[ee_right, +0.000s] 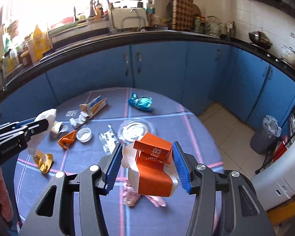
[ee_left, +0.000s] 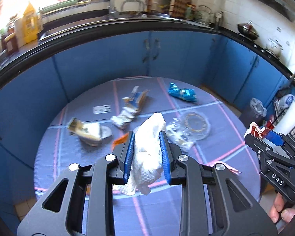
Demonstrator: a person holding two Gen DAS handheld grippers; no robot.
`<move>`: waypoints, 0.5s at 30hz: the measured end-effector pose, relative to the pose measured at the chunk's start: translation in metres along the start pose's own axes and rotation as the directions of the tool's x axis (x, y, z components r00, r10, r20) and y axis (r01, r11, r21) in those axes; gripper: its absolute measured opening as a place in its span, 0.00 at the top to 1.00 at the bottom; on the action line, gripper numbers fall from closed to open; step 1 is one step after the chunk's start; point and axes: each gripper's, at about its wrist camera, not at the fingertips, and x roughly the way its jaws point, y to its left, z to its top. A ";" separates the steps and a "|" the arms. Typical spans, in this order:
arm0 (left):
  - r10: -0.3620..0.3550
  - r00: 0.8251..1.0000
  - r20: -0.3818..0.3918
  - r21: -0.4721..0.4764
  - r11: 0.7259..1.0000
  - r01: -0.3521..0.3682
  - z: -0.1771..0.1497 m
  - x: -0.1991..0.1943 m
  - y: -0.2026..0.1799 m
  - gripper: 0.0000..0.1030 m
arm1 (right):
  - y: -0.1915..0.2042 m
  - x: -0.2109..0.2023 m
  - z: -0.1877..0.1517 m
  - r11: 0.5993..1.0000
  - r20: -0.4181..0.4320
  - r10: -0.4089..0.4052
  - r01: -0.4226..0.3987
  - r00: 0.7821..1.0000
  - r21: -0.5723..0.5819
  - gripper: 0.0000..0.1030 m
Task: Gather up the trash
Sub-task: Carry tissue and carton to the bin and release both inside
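My left gripper [ee_left: 147, 135] is shut on a crumpled white paper towel [ee_left: 147, 153], held above the round blue table [ee_left: 72, 169]; it also shows at the left of the right wrist view [ee_right: 43, 125]. My right gripper [ee_right: 147, 147] is shut on a crushed orange and white carton [ee_right: 153, 165], also held above the table, and it shows at the right edge of the left wrist view [ee_left: 255, 132]. Trash lies on the table: a blue foil wrapper [ee_right: 141, 102], a torn cardboard box [ee_right: 94, 106], a clear plastic lid [ee_right: 134, 130], an orange wrapper [ee_right: 66, 138], a white cap [ee_right: 84, 134].
A grey bin [ee_right: 265, 135] lined with a plastic bag stands on the tiled floor to the right, against blue cabinets [ee_right: 186, 68]. A yellow wrapper [ee_right: 42, 160] and pink scraps [ee_right: 131, 195] lie near the table's front. A white appliance [ee_right: 281, 179] stands at the right.
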 end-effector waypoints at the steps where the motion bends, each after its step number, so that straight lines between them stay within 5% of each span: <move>1: -0.009 1.000 -0.003 0.012 1.000 0.009 0.000 0.000 -0.009 0.74 | -0.005 -0.003 -0.001 1.000 0.004 -0.005 0.005 1.000 0.005 0.51; 15: -0.100 0.995 -0.027 0.138 0.985 0.103 0.007 0.005 -0.100 0.74 | -0.074 -0.035 -0.013 0.991 0.047 -0.094 0.089 0.994 0.100 0.51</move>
